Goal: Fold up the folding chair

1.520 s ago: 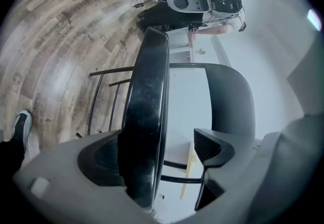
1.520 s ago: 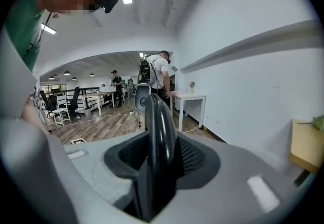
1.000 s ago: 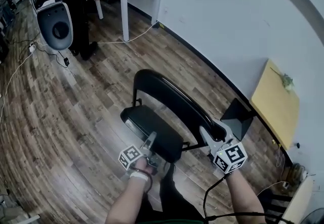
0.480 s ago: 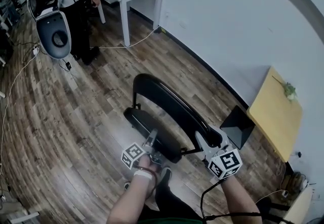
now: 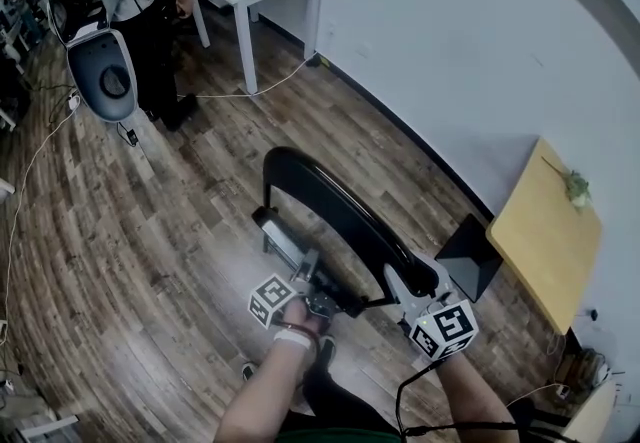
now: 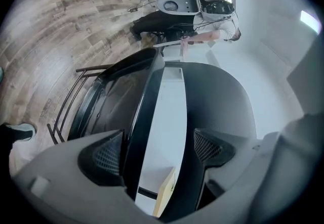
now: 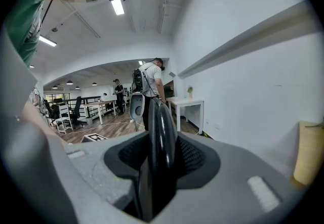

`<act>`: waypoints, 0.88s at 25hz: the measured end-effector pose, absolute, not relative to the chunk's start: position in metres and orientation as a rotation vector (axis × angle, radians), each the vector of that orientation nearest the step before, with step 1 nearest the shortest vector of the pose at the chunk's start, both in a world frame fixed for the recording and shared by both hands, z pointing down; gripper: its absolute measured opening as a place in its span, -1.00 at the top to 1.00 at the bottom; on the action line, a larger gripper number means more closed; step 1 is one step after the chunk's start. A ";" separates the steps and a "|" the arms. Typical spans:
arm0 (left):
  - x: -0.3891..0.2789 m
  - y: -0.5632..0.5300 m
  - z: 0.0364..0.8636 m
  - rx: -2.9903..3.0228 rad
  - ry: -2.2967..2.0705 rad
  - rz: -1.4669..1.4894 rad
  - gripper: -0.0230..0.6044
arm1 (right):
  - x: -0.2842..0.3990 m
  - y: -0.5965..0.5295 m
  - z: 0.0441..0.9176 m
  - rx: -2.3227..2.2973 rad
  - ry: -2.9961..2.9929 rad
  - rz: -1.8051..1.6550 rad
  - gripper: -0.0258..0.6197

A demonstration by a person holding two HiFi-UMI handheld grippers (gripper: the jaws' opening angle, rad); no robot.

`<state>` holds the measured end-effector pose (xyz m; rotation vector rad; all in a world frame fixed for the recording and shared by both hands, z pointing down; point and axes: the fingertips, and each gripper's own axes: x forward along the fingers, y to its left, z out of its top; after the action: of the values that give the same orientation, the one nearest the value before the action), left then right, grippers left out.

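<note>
Black metal-framed folding chair [image 5: 335, 203] stands on the wooden floor [image 5: 150, 231], near the white wall [image 5: 480, 51]. Left claw [image 5: 312, 267] pinches the tipped-up padded seat [image 5: 288, 243] at its front edge; right claw [image 5: 402, 281] clamps the curved backrest [image 5: 300, 169]. Likely stiff and weighty: grip rigid edges, clear of the hinges.

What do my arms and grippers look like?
The left gripper and right gripper are grey, with black mesh-padded jaws and white cubes of black square markers. A black cable trails from the right one. Forearms bare; white wristband on the left.
</note>
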<state>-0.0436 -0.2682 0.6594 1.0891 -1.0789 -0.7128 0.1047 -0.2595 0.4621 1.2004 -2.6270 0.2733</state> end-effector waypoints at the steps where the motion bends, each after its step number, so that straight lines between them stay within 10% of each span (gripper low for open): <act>1: -0.041 -0.273 0.659 1.087 -1.084 -0.712 -0.40 | 0.106 -0.262 0.462 1.194 -2.631 0.277 0.42; 22: -0.015 -0.309 0.652 1.089 -1.133 -0.769 -0.40 | 0.109 -0.264 0.460 1.123 -2.665 0.301 0.44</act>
<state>-0.0151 -0.3089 0.6518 1.0895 -1.1331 -0.7689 0.1086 -0.2643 0.4598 1.1228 -2.6647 0.3012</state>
